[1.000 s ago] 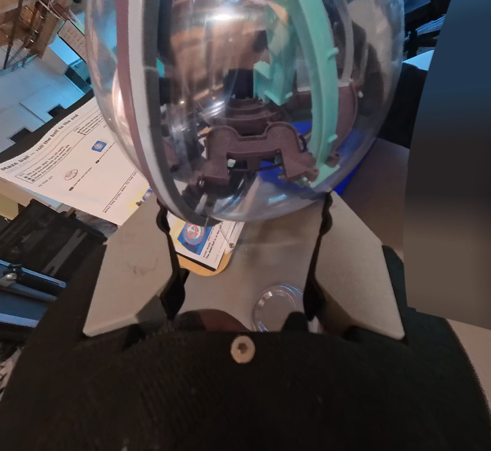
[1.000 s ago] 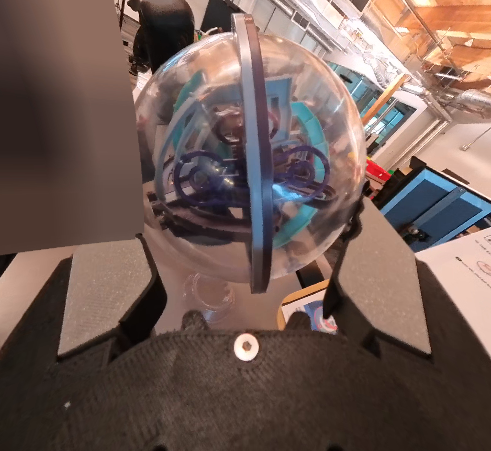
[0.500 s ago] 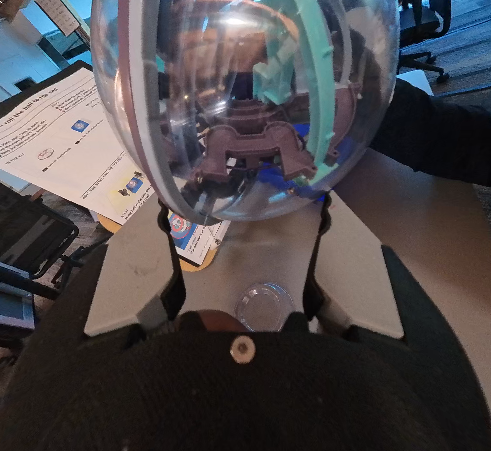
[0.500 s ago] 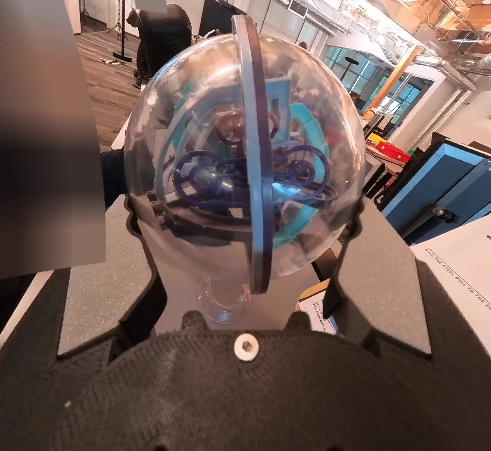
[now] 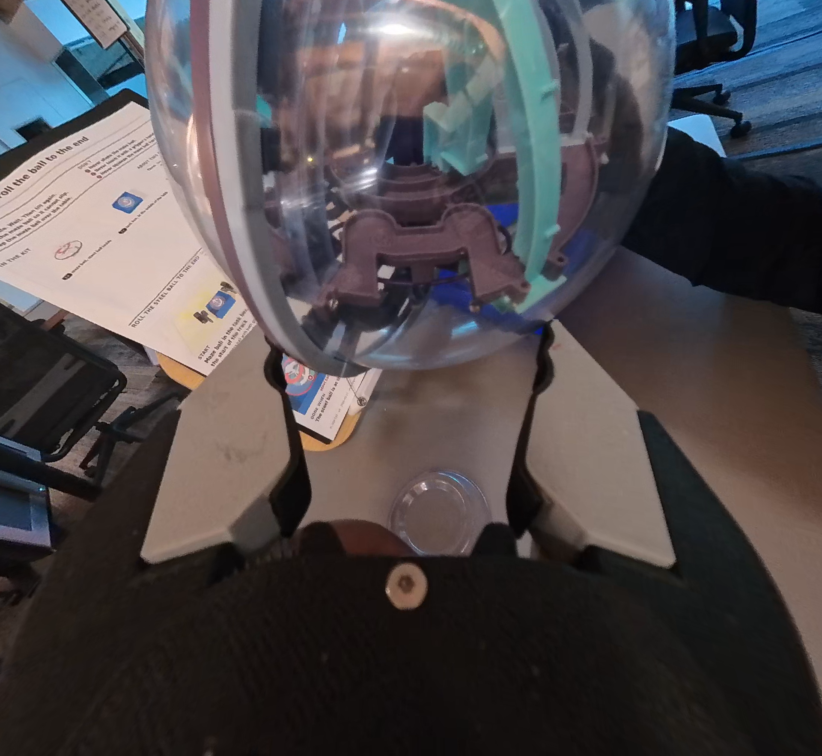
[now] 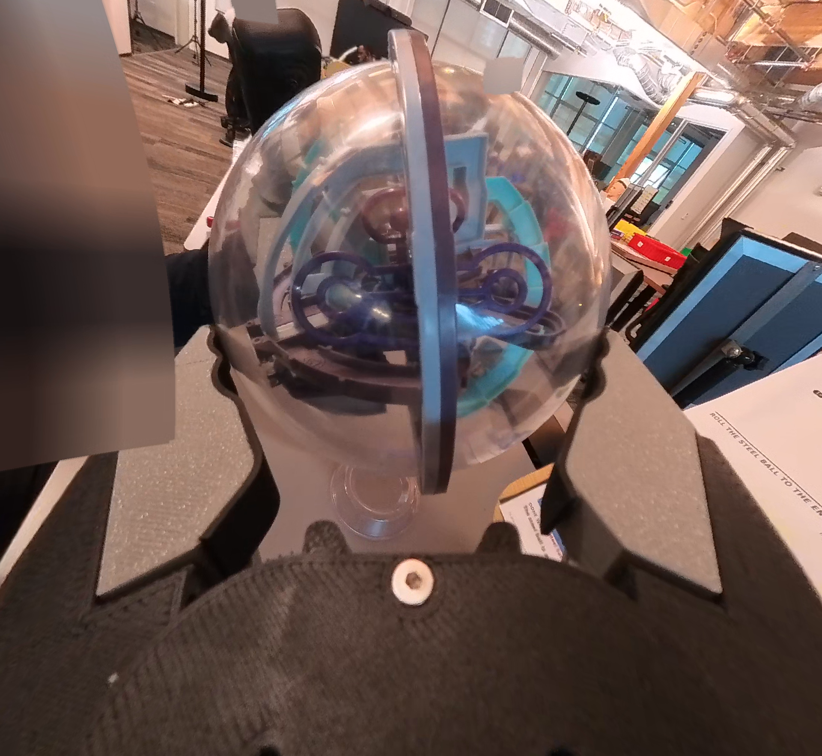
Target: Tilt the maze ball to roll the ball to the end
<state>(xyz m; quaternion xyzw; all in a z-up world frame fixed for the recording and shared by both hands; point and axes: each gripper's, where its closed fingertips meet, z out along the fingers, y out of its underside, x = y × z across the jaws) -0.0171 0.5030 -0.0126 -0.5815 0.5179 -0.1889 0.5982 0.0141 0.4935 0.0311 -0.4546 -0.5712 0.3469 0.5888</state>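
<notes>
Holding the maze ball [image 5: 409, 147] aloft over the table [image 5: 694, 383], w/ clear stand [image 5: 438, 512] below. Left gripper [image 5: 407, 343] & right gripper [image 6: 409, 356] both spread wide, pinching its shell from opposite sides. Prob. light, rigid, slick plastic; grip shell, avoid grey seam [image 6: 429, 245]. Steel ball not visible.

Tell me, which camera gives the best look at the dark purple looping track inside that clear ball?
The right wrist view: the purple looping track curls plainly in the middle of the maze ball. The left wrist view shows the same maze ball with glare, a brown bracket and a teal rail; the purple loops are not visible there.
</notes>
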